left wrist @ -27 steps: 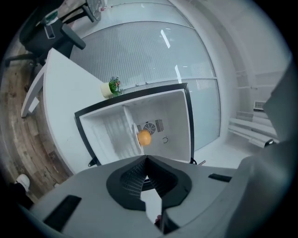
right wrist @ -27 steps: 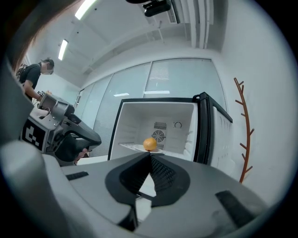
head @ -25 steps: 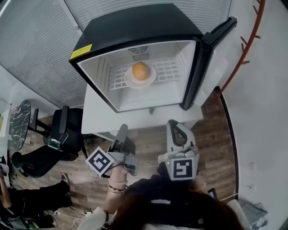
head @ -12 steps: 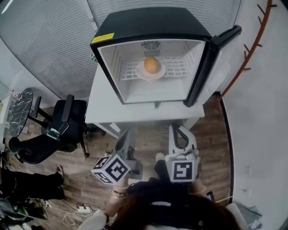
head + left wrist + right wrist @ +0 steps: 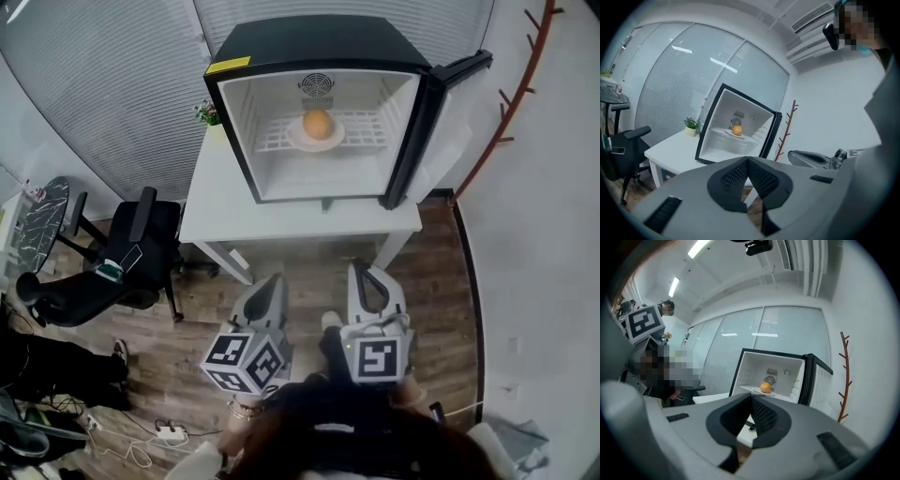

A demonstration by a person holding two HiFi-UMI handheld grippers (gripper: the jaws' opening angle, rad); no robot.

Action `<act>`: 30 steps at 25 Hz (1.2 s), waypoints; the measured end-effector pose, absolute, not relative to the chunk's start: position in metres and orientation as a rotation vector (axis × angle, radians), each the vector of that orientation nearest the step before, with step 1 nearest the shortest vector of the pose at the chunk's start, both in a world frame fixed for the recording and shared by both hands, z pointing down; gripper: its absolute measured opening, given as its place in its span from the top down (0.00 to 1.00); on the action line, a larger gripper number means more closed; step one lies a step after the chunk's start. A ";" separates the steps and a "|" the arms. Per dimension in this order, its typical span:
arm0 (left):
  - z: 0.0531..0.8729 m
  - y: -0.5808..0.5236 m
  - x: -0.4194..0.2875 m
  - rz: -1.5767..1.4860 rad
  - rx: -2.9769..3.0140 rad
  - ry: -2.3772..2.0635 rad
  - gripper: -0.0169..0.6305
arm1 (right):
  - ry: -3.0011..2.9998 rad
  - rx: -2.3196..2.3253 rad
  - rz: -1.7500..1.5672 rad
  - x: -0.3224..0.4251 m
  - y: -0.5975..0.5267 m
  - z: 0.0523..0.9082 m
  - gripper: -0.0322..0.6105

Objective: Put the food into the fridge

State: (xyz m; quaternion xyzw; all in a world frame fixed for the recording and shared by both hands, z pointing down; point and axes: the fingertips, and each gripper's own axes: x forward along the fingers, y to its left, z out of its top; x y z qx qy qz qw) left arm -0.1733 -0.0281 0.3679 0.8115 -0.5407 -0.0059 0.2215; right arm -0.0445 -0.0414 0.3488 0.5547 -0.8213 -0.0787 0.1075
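An orange (image 5: 318, 123) sits on a white plate (image 5: 298, 141) on the wire shelf of the black mini fridge (image 5: 309, 42), whose door (image 5: 422, 122) stands open to the right. Both grippers hang low over the wooden floor, well short of the table. My left gripper (image 5: 272, 284) is shut and empty, and my right gripper (image 5: 366, 274) is shut and empty too. From the left gripper view the closed pads (image 5: 736, 176) frame the far orange (image 5: 736, 130). The right gripper view shows its pads (image 5: 764, 416) together below the orange (image 5: 765, 387).
The fridge stands on a white table (image 5: 225, 206) with a small potted plant (image 5: 208, 112) at its back left. A black office chair (image 5: 131, 253) stands left of the table. A red coat rack (image 5: 525, 84) rises by the right wall. Cables lie on the floor (image 5: 159, 433).
Both grippers have drawn back from the fridge toward the person, and the fridge now looks farther away. The left gripper's marker cube has turned. The orange stays on its plate.
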 end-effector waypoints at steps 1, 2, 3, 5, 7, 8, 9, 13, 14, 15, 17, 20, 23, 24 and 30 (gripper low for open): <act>0.368 -0.023 -0.174 -0.013 2.245 -1.499 0.99 | -2.418 1.630 -0.227 -0.045 -0.036 0.349 0.95; 0.368 -0.018 -0.175 -0.010 2.247 -1.505 0.99 | -2.420 1.628 -0.224 -0.046 -0.031 0.349 0.95; 0.368 -0.014 -0.176 -0.006 2.250 -1.511 0.99 | -2.423 1.625 -0.227 -0.047 -0.027 0.349 0.95; 0.368 -0.004 -0.176 0.008 2.261 -1.524 0.99 | -2.425 1.616 -0.245 -0.048 -0.018 0.349 0.95; 0.367 0.005 -0.175 0.014 2.268 -1.527 0.99 | -2.425 1.612 -0.253 -0.047 -0.010 0.349 0.95; 0.367 0.009 -0.174 0.012 2.271 -1.528 0.99 | -2.427 1.612 -0.255 -0.047 -0.006 0.348 0.95; 0.366 0.013 -0.174 0.010 2.274 -1.530 0.99 | -2.430 1.612 -0.259 -0.047 -0.003 0.347 0.95; 0.368 0.027 -0.172 0.016 2.283 -1.547 0.99 | -2.432 1.605 -0.273 -0.047 0.011 0.346 0.95; 0.368 0.030 -0.172 0.019 2.285 -1.549 0.99 | -2.431 1.600 -0.274 -0.048 0.015 0.347 0.95; 0.369 0.034 -0.172 0.022 2.286 -1.549 0.99 | -2.430 1.596 -0.279 -0.048 0.020 0.347 0.95; 0.370 0.041 -0.170 0.021 2.286 -1.548 0.99 | -2.430 1.591 -0.284 -0.048 0.027 0.348 0.95; 0.372 0.052 -0.169 0.023 2.288 -1.549 0.99 | -2.431 1.597 -0.277 -0.046 0.038 0.349 0.95; 0.377 0.059 -0.167 0.040 2.286 -1.549 0.99 | -2.433 1.593 -0.278 -0.045 0.046 0.350 0.95; 0.378 0.062 -0.166 0.043 2.284 -1.550 0.99 | -2.434 1.587 -0.287 -0.046 0.049 0.350 0.95; 0.381 0.079 -0.163 0.047 2.290 -1.553 0.99 | -2.430 1.569 -0.301 -0.045 0.064 0.352 0.95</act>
